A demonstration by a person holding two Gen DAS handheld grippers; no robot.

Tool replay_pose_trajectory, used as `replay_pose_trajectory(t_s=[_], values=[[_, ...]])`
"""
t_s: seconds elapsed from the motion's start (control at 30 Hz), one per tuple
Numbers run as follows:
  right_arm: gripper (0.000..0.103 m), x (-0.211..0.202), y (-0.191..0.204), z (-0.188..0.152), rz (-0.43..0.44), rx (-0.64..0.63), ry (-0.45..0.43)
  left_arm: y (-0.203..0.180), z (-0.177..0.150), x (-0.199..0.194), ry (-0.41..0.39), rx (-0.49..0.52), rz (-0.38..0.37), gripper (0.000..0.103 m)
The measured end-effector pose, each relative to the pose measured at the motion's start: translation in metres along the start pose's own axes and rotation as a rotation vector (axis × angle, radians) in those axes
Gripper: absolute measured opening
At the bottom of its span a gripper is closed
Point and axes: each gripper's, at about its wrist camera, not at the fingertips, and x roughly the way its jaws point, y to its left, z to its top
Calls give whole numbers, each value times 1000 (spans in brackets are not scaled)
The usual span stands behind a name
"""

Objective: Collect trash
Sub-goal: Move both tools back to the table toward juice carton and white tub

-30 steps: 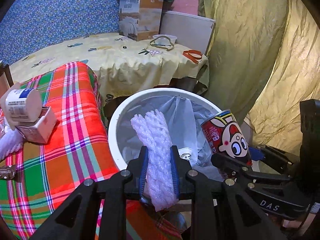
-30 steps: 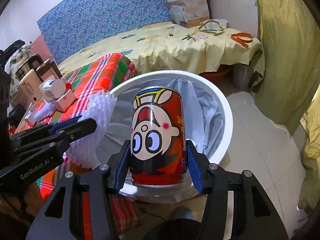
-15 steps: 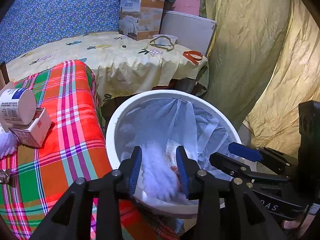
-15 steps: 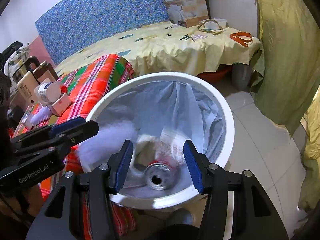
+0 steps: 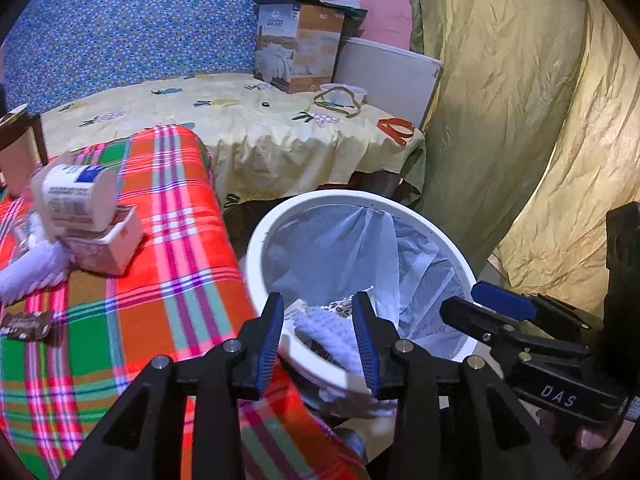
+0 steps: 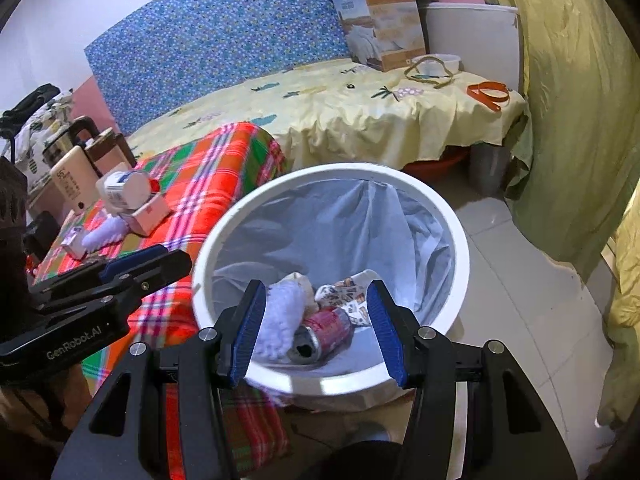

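A white trash bin (image 6: 460, 240) with a pale liner stands on the floor beside the plaid-covered table; it also shows in the left wrist view (image 5: 256, 248). Inside lie the red can (image 6: 324, 334), the white foam net (image 6: 280, 320) and a patterned paper cup (image 6: 348, 296). My right gripper (image 6: 316, 334) is open and empty above the bin's near rim. My left gripper (image 5: 318, 340) is open and empty over the bin's left rim, with the foam net (image 5: 328, 332) below it. More trash sits on the plaid cloth: a white tub (image 5: 78, 196) on a pink box (image 5: 108, 240), another foam net (image 5: 28, 272), a wrapper (image 5: 28, 326).
The plaid table (image 5: 168, 240) is left of the bin. A bed with a yellow sheet (image 6: 340, 112) lies behind, holding a cardboard box (image 6: 380, 20), a bowl and orange scissors (image 6: 490, 94). Yellow-green curtains (image 6: 580, 120) hang at right. Kettle and boxes (image 6: 76, 172) stand far left.
One second ago the left gripper held the foam net and the right held the red can over the bin. Both opened; the items dropped and now lie in the bin.
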Motion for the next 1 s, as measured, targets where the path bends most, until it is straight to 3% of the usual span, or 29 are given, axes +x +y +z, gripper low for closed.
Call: replay_pose_trajectory(t_s=[0.63, 1.0], values=[[55, -11, 47, -13, 145, -80, -18, 45, -37, -52, -49, -71, 106, 37], [55, 1, 81, -2, 222, -154, -25, 93, -41, -71, -74, -130, 186, 37]])
